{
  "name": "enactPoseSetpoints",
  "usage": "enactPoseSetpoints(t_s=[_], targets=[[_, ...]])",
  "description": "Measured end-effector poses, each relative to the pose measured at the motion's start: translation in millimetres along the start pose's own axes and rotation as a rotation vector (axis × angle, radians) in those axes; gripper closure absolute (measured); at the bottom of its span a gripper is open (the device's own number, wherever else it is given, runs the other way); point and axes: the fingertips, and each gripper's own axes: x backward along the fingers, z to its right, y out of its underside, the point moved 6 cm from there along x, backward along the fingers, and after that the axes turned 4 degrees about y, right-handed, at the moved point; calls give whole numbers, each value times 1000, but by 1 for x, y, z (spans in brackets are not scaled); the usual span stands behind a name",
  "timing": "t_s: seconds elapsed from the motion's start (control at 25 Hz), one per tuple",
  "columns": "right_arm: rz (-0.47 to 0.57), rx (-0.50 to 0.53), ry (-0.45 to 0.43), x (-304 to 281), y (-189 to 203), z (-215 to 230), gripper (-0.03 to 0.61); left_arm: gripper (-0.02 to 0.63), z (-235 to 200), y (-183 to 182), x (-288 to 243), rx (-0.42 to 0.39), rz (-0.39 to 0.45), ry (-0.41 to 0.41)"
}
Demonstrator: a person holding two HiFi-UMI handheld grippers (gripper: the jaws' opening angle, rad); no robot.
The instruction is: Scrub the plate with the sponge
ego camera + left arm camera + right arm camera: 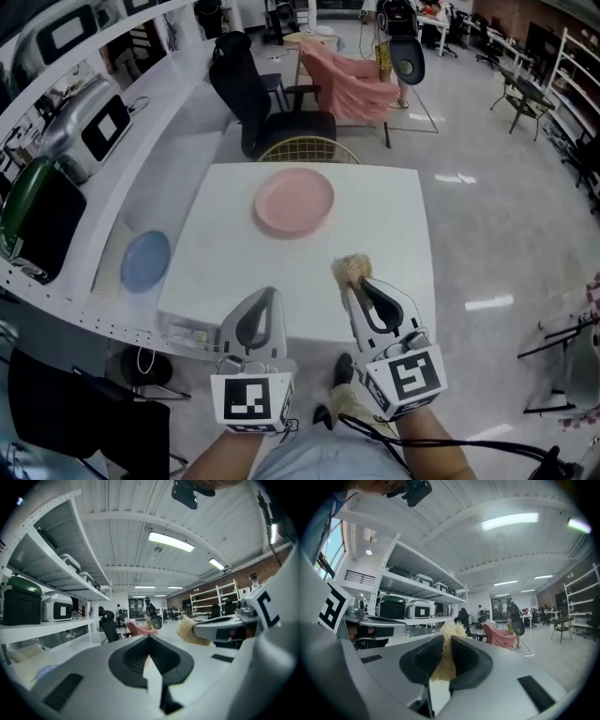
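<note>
A round pink plate (pixel 293 202) lies on the far half of the white table (pixel 394 216). My right gripper (pixel 352 284) is held above the table's near right part, shut on a pale yellow fibrous sponge (pixel 351 270) that sticks out past its tips, well short of the plate. In the right gripper view the sponge (pixel 446 657) is squeezed between the shut jaws of that gripper (pixel 446 641). My left gripper (pixel 266 294) hovers over the near edge, left of the right one, shut with nothing in it. The left gripper view shows its tips (pixel 149 639) closed and the sponge (pixel 189 630) off to the right.
A blue plate (pixel 145 260) rests on the white counter (pixel 112 197) left of the table. Appliances (pixel 86 122) line the shelf beyond it. A black office chair (pixel 253 98) and a chair draped in pink cloth (pixel 349 84) stand behind the table.
</note>
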Motion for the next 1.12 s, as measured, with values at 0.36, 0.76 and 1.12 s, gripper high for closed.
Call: enactPoseSetpoints(t_s=[0.36,0.76,1.12], targets=[[-6,-41,-26,-77,0,56,522,601,-16,-15,-94,-31,-28,-6],[64,-57,-91,-135,-25,93,522,601,-29,-45,-149,-66,-4,-66],[92,-44,-118,-176,-36,100,522,601,-56,-52,-170,-71,18,-114]])
